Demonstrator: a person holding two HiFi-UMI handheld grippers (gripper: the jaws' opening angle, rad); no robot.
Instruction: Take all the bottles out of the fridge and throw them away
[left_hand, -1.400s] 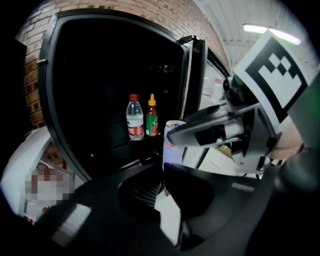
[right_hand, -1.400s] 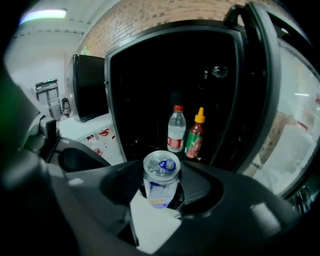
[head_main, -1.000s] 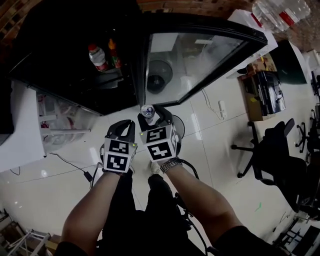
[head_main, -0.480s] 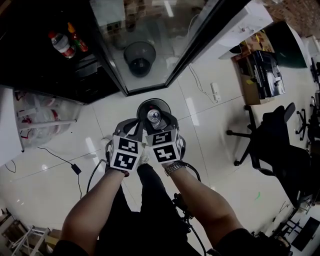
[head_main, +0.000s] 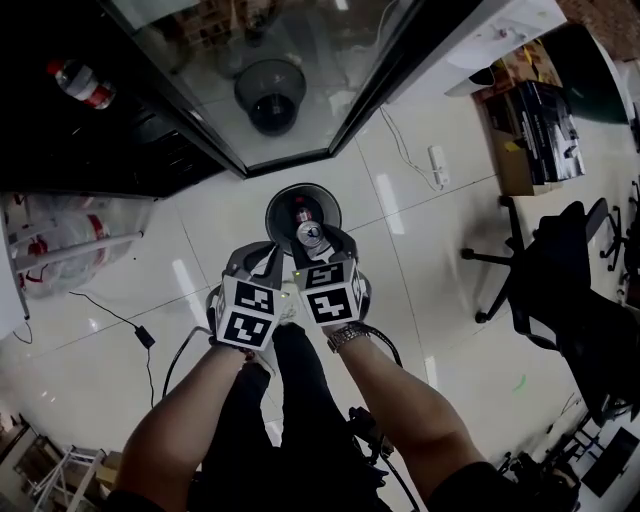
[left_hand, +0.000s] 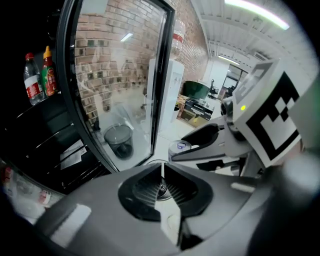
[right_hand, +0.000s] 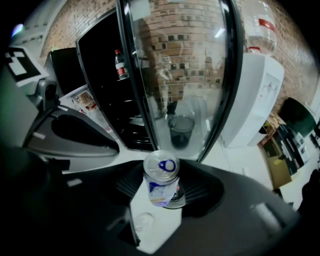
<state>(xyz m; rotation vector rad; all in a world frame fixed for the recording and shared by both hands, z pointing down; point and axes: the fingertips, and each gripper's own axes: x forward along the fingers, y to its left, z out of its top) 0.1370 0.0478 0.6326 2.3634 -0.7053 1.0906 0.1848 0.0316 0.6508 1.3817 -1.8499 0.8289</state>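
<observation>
Centre frame: grey left gripper (head_main: 260, 254) and right gripper (head_main: 318, 240), each with black-and-white marker cube (head_main: 248, 313); metal wristwatch (head_main: 343, 335), dark trousers (head_main: 300, 400).

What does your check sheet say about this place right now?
Surface: glossy white tiled floor.
Job's things: can held close to the bin; bottles on the fridge shelf.
Clutter: boxes by the wall.
Grippers: left gripper jaws shut, empty; right gripper jaws shut on the can.
Cables: cable across the floor; power strip.
Surroundings: open glass fridge door; office chair.
</observation>
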